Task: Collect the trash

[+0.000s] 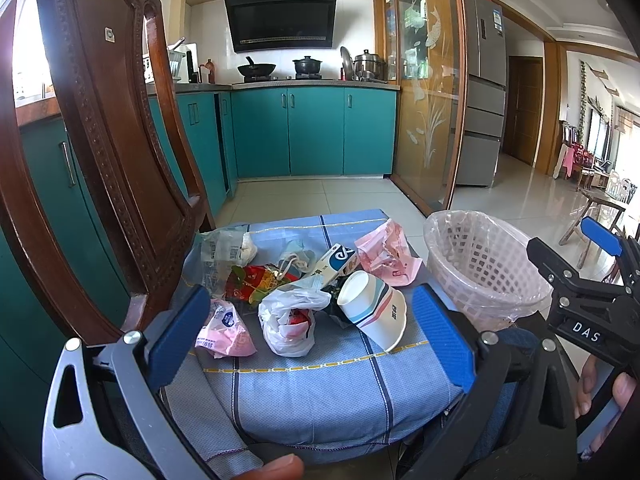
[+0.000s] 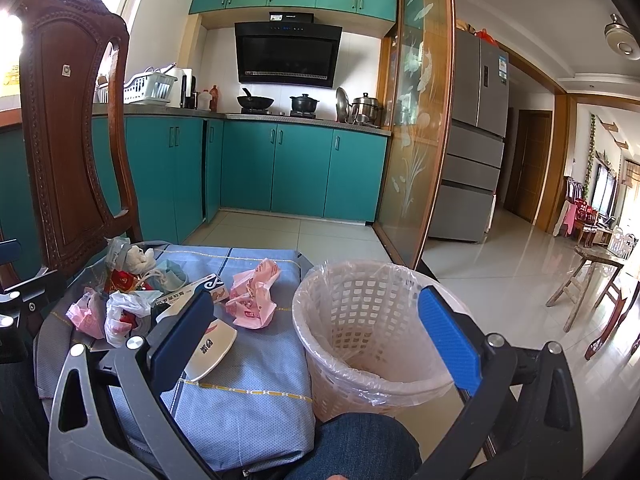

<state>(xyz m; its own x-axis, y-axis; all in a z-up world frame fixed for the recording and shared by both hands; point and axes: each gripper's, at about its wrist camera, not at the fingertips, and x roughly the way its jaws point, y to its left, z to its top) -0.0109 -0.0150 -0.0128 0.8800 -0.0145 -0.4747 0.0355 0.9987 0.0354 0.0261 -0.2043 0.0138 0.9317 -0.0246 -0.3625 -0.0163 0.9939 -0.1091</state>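
Trash (image 1: pixel 296 288) lies in a loose heap on the far half of a blue cloth (image 1: pixel 320 392), which covers a low surface in front of a chair (image 1: pixel 100 140). In the heap, a paper bowl (image 1: pixel 374 308) lies tipped on its side at the right, a white bag (image 1: pixel 290 320) sits just left of it, a pink packet (image 1: pixel 226 330) lies nearer the left edge, and a crumpled pink wrapper (image 1: pixel 386 254) sits at the far right, close to the cloth's edge. The near half of the cloth is bare. A lined basket (image 2: pixel 360 332) stands just off the cloth's right edge, its mouth open and unobstructed. The left gripper (image 1: pixel 312 340) hovers over the near cloth, jaws spread wide, holding nothing. The right gripper (image 2: pixel 320 344) hangs above the gap between cloth and basket, jaws likewise wide apart and empty. Open tiled floor (image 2: pixel 500 272) stretches beyond to the right.
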